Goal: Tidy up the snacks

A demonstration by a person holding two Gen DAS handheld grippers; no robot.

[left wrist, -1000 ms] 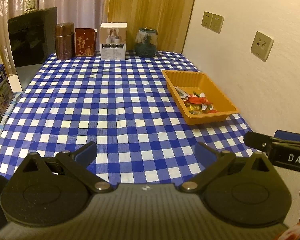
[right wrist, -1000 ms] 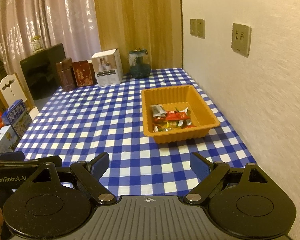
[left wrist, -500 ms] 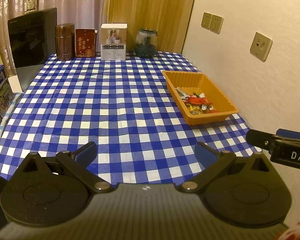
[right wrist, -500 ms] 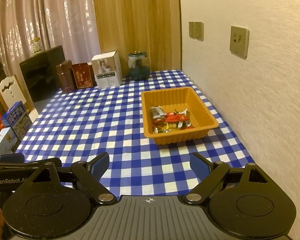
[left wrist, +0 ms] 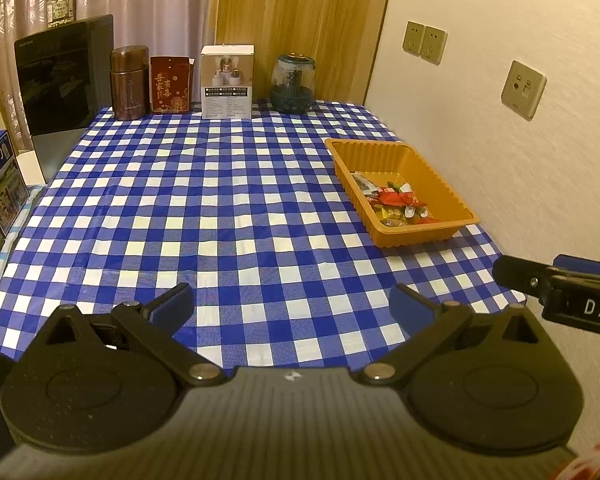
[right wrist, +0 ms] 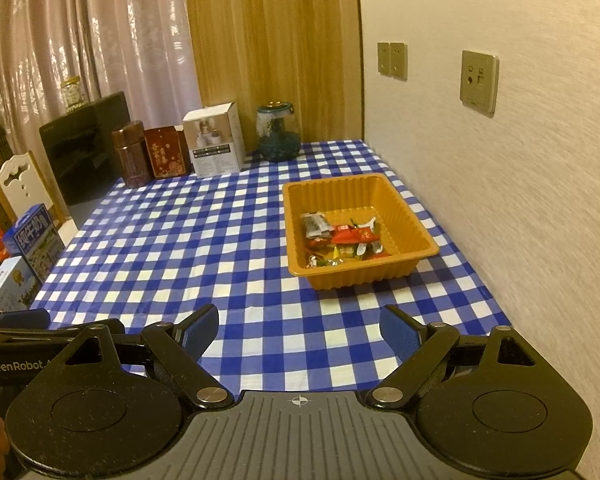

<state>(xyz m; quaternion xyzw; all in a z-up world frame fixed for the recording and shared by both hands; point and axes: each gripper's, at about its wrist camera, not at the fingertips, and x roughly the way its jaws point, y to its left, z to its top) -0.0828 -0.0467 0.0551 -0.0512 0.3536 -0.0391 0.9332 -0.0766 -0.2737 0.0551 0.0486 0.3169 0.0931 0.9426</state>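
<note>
An orange tray (left wrist: 448, 194) (right wrist: 404, 216) sits on the blue-and-white checked tablecloth near the right wall. Several wrapped snacks (left wrist: 398, 202) (right wrist: 342, 240) lie heaped in its near half. My left gripper (left wrist: 292, 306) hovers over the near table edge, open, with nothing between its blue pads. My right gripper (right wrist: 300, 330) is likewise open and empty, well short of the tray. Part of the right gripper shows at the right edge of the left wrist view, and the left gripper's arm shows at the lower left of the right wrist view.
Along the far edge stand a brown canister (left wrist: 129, 83), a red box (left wrist: 170, 85), a white box (left wrist: 228, 82) and a dark glass jar (left wrist: 293, 85). A black panel (left wrist: 62, 76) and milk cartons (right wrist: 34, 242) stand at the left. The wall with sockets runs along the right.
</note>
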